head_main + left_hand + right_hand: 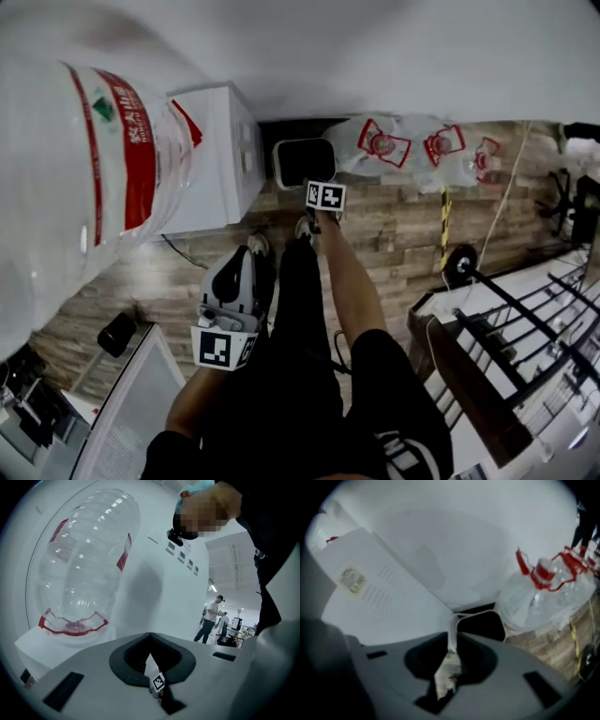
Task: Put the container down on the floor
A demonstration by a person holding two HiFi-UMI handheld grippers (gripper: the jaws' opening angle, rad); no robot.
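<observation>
Plank floor [403, 234] runs under me up to a plain white wall [375, 56], with a white cabinet [220, 159] standing against it. The container [84, 178], a big clear bottle with a red label, sits on top of that cabinet and has nothing in it. Its long axis is upright, its neck points down into the cabinet top and its broad base is up. It is not on the floor. From my left gripper [150, 641] the container [86, 559] rises above and to the left of the fingers [133, 660], well apart from them. Those fingers are drawn in to a narrow slit and hold nothing. My right gripper [452, 641] is the same, its fingers [473, 660] close together and empty. Just ahead of them stands a dark bin [480, 625] with a pale rim; I cannot tell what is inside it. To the right of the right fingers stand clear jugs [543, 592] with red caps and red handles, and they look empty. The cabinet [379, 602] fills the left side ahead of those fingers. In the head view the left gripper [234, 281] hangs nearer me and the right gripper [323, 199] is further out, close to the bin [305, 161].
</observation>
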